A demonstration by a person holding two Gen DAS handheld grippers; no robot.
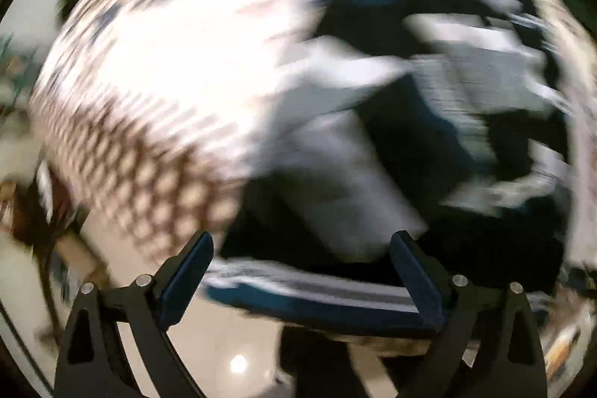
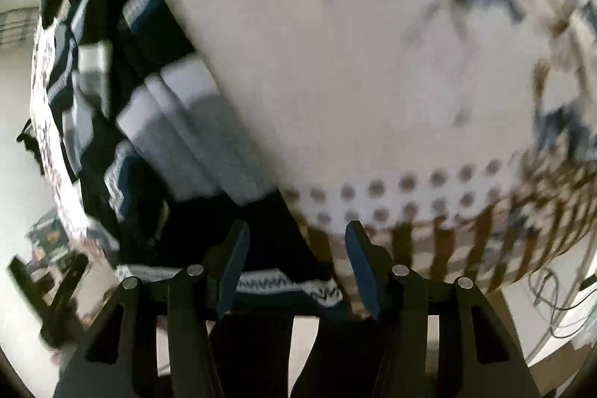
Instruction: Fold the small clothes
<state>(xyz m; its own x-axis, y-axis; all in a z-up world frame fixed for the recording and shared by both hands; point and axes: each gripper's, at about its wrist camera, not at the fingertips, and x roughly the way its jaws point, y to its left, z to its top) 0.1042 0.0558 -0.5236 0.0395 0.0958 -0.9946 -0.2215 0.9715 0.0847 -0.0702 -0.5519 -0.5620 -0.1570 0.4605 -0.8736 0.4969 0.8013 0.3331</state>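
A dark navy garment with white and grey stripes (image 1: pixel 373 144) lies crumpled on the desk, spread across the right half of the left wrist view and running down the left side of the right wrist view (image 2: pixel 160 122). Its near hem, navy with a white zigzag trim, hangs at the near edge of the desk, just in front of both tools. The pictures are heavily blurred, so the folds are hard to read.

The left hand-held gripper (image 1: pixel 302 245) has its jaws spread wide, with the striped hem lying between and just beyond them; I cannot tell whether either finger touches the cloth. The right hand-held gripper (image 2: pixel 296 235) is released too, its jaws apart on either side of the trimmed hem, nothing pinched between them.

Under the garment is a pale tablecloth (image 2: pixel 354 62) covering the desk, printed with faint dark shapes, a band of dots and brown markings along its near border (image 1: pixel 149 189). Loose cables (image 2: pixel 556 301) hang at the near right, beyond the desk edge
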